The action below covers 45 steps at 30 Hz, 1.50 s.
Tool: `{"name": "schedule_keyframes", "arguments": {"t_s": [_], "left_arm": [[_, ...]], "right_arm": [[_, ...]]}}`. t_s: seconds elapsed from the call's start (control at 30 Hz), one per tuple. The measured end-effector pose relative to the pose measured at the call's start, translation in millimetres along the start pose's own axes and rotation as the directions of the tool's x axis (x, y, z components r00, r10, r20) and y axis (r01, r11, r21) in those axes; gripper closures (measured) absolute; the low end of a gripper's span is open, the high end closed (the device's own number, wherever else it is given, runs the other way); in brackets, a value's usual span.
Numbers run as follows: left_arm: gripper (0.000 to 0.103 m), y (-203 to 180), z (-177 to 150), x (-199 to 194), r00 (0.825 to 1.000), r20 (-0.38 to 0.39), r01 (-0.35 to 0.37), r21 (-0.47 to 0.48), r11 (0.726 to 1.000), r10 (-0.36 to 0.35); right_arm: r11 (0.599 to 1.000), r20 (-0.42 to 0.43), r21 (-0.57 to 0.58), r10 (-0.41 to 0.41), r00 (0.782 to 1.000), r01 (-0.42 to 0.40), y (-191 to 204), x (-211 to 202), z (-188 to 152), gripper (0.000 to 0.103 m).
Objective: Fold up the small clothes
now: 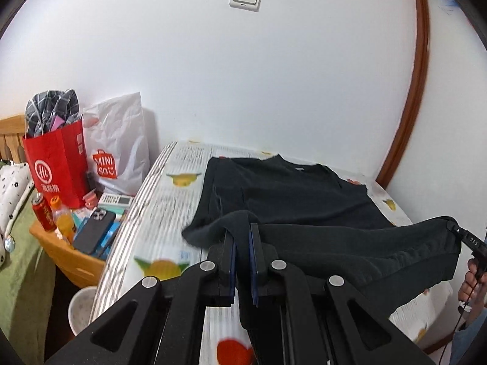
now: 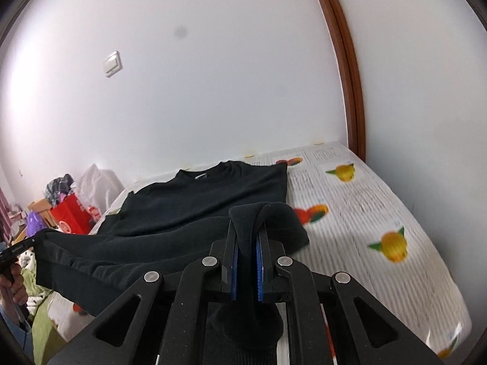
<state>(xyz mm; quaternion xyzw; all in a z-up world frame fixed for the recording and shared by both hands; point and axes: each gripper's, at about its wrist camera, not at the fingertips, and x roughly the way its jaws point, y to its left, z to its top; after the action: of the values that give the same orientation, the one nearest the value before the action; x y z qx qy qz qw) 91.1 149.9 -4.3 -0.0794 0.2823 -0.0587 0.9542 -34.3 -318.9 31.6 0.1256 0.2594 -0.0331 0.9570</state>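
A black T-shirt [image 1: 289,191] lies on a table covered by a fruit-print cloth [image 1: 161,200], collar toward the wall. Its near hem is lifted off the table. My left gripper [image 1: 242,237] is shut on the hem's left corner, and the fabric drapes over its fingers. My right gripper [image 2: 247,243] is shut on the hem's right corner; it also shows in the left wrist view [image 1: 456,231] at the far right. The shirt [image 2: 207,194] stretches between the two grippers, with the lifted hem hanging in a band above the flat upper part.
Left of the table stands a wooden crate [image 1: 70,249] with a phone, bottles and a can. A red paper bag [image 1: 57,164] and a white Miniso bag [image 1: 121,152] stand behind it. A wooden door frame [image 1: 414,85] rises at the right. A white wall is behind the table.
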Motion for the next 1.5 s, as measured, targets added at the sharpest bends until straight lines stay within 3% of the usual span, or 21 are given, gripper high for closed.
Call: {"name": "schedule_keyframes", "arguments": {"t_s": [0.23, 0.43, 0.67, 0.87, 0.97, 1.1, 1.13, 1.2, 1.23, 1.37, 1.5], "left_arm": [[0.095, -9.0, 37.4, 59.9, 0.996, -0.025, -0.086, 0.011, 0.996, 0.086], [0.095, -12.7, 54.6, 121.4, 0.986, -0.063, -0.151, 0.039, 0.988, 0.153], [0.095, -8.9, 53.2, 188.6, 0.961, -0.169, -0.209, 0.08, 0.975, 0.22], [0.093, -1.1, 43.8, 212.2, 0.949, -0.22, -0.215, 0.079, 0.973, 0.228], [0.092, -1.9, 42.2, 213.7, 0.947, -0.228, -0.212, 0.091, 0.973, 0.227], [0.088, 0.8, 43.3, 200.6, 0.955, -0.233, -0.173, 0.062, 0.983, 0.182], [0.085, 2.1, 43.1, 194.7, 0.957, -0.231, -0.166, 0.053, 0.985, 0.174], [0.064, 6.7, 40.7, 180.6, 0.961, -0.217, -0.165, 0.041, 0.985, 0.17], [0.061, 9.2, 39.2, 175.2, 0.964, -0.212, -0.158, 0.037, 0.987, 0.162], [0.057, 27.2, 23.0, 156.8, 0.964, -0.241, -0.117, -0.009, 0.993, 0.111], [0.056, 41.7, 2.6, 162.0, 0.948, -0.308, -0.102, -0.036, 0.994, 0.086]], "right_arm": [[0.999, -0.036, 0.015, -0.04, 0.999, 0.041, 1.6, 68.7, 44.2, 0.094], [0.998, -0.082, 0.033, -0.047, 0.996, 0.05, -4.1, 136.5, 61.4, 0.094], [0.996, -0.169, 0.002, -0.085, 0.982, 0.086, -10.6, 219.0, 56.1, 0.094], [0.991, -0.247, -0.004, -0.13, 0.96, 0.133, -17.0, 265.1, 41.9, 0.094], [0.989, -0.285, -0.001, -0.145, 0.947, 0.151, -21.3, 271.9, 36.8, 0.091], [0.992, -0.307, 0.019, -0.109, 0.945, 0.121, -23.5, 249.5, 36.7, 0.069], [0.995, -0.292, 0.012, -0.091, 0.952, 0.099, -22.7, 238.4, 36.9, 0.066], [0.996, -0.235, -0.03, -0.086, 0.968, 0.082, -23.5, 204.9, 34.6, 0.06], [0.994, -0.216, -0.045, -0.104, 0.971, 0.097, -26.2, 192.3, 32.8, 0.057], [0.985, -0.237, 0.003, -0.169, 0.957, 0.175, -56.1, 166.7, 19.5, 0.057], [0.981, -0.312, 0.133, -0.097, 0.945, 0.144, -82.9, 170.0, -0.1, 0.057]]}}
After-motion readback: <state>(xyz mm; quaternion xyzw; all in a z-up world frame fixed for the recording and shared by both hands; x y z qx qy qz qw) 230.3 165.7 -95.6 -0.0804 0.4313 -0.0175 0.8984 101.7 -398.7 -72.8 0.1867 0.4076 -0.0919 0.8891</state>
